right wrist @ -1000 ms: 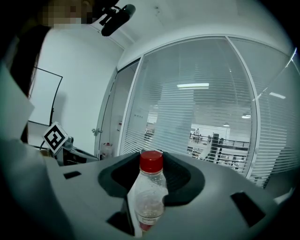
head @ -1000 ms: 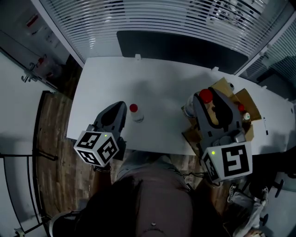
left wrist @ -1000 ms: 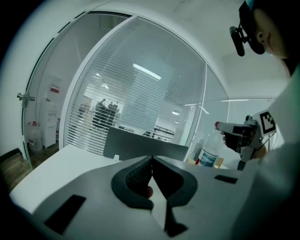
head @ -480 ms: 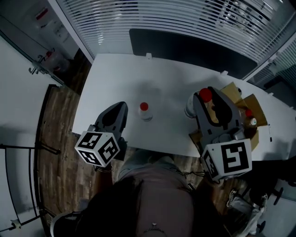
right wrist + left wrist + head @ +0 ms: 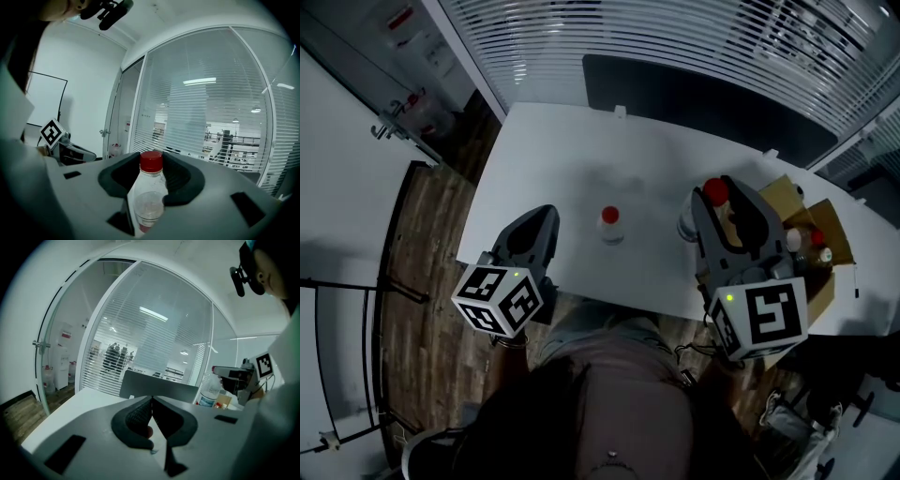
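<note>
- The white table [image 5: 581,159] runs across my head view, and both grippers hang over its near edge.
- An open cardboard box [image 5: 825,234] sits at the table's right end, just beyond the right gripper. The items inside are too small for me to name.
- Right gripper [image 5: 727,204]: the jaws are clamped on a clear bottle [image 5: 149,197], gripping its body below the red cap. The bottle is upright, its long axis vertical, and the cap pokes above the jaws.
- Left gripper [image 5: 542,220]: the jaws are together with their tips meeting, and I can make out nothing held.
- A small bottle [image 5: 610,225] with a red cap stands alone on the table between the two grippers. It lies to the right of the left jaws and is nearer to them than to the right ones.
</note>
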`<state>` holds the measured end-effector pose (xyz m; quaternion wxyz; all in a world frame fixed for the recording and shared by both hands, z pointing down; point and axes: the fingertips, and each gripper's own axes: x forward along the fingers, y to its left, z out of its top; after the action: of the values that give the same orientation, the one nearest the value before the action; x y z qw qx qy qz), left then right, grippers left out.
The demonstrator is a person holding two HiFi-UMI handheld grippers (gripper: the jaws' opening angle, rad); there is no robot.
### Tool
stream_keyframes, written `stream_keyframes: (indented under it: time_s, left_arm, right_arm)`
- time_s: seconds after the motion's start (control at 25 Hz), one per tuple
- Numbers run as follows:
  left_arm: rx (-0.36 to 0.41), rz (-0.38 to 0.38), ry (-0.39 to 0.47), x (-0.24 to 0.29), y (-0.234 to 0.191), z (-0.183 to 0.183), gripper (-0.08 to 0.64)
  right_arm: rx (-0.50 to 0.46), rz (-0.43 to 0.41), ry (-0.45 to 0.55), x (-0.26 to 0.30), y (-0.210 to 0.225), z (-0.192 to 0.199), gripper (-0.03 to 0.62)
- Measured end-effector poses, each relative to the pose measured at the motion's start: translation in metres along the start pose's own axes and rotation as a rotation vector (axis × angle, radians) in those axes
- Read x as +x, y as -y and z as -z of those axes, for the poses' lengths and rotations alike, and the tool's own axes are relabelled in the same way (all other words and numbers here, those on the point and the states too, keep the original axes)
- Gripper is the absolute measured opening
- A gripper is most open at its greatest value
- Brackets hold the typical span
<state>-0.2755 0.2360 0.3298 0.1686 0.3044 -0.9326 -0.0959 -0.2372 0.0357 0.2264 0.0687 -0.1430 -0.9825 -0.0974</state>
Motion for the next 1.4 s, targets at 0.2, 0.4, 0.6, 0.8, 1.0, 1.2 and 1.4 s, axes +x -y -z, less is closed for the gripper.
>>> stream_keyframes:
  time_s: [0.2, 0.4, 0.6, 0.8, 1.0, 1.2, 1.4]
  left_arm:
    - [0.0, -0.018, -0.003, -0.005, -0.014, -0.002, 0.009]
    - [-0.004, -0.039, -0.004, -0.012, -0.026, -0.002, 0.009]
    - [-0.007, -0.055, -0.008, -0.018, -0.035, 0.0, 0.009]
    - [-0.01, -0.07, -0.014, -0.024, -0.047, 0.002, 0.009]
    - [-0.013, -0.077, -0.017, -0.024, -0.057, 0.004, 0.009]
    - [-0.012, -0.075, -0.016, -0.023, -0.063, 0.003, 0.009]
    - [-0.008, -0.072, -0.02, -0.018, -0.069, 0.002, 0.009]
  right_arm:
    - [0.023, -0.024, -0.024, 0.017, -0.01, 0.008, 0.167]
    - [0.041, -0.04, -0.039, 0.032, -0.021, 0.017, 0.167]
    - [0.053, -0.053, -0.055, 0.047, -0.027, 0.031, 0.167]
    - [0.058, -0.055, -0.093, 0.062, -0.037, 0.051, 0.167]
    - [0.064, -0.073, -0.12, 0.074, -0.047, 0.072, 0.167]
    - [0.067, -0.092, -0.152, 0.084, -0.054, 0.093, 0.167]
    - [0.069, -0.088, -0.154, 0.097, -0.056, 0.112, 0.167]
